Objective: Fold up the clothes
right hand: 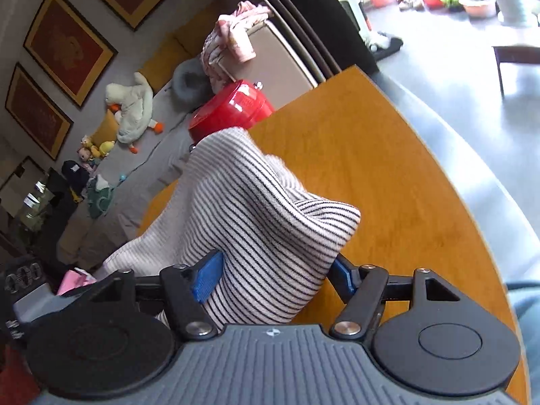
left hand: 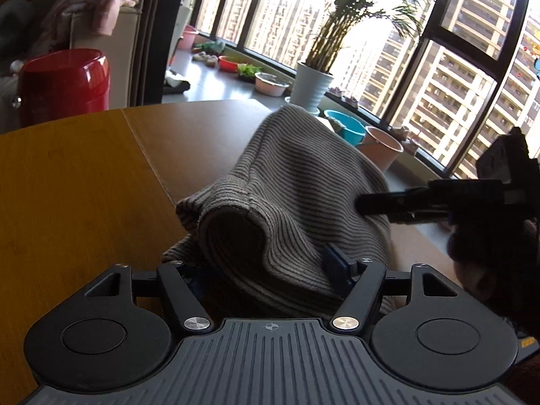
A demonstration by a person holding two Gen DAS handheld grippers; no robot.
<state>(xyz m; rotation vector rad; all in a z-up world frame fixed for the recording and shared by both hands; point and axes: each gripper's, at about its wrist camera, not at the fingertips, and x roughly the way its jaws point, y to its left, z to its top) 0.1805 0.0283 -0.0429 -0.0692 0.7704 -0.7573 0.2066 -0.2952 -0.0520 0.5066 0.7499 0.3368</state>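
A white garment with thin dark stripes is held up above the wooden table, bunched and draped. My left gripper has cloth between its blue pads; the jaws stand fairly wide with the fabric bunched between them, the left pad hidden by cloth. The right gripper shows from the side in the left wrist view, its jaws together on the garment's right part. In the right wrist view the same striped garment fills the right gripper between blue pads, hanging over the table.
A red round container stands at the table's far left edge, also in the right wrist view. Behind are a sofa with pink clothes, a potted palm, basins by the window, and grey floor past the table's curved edge.
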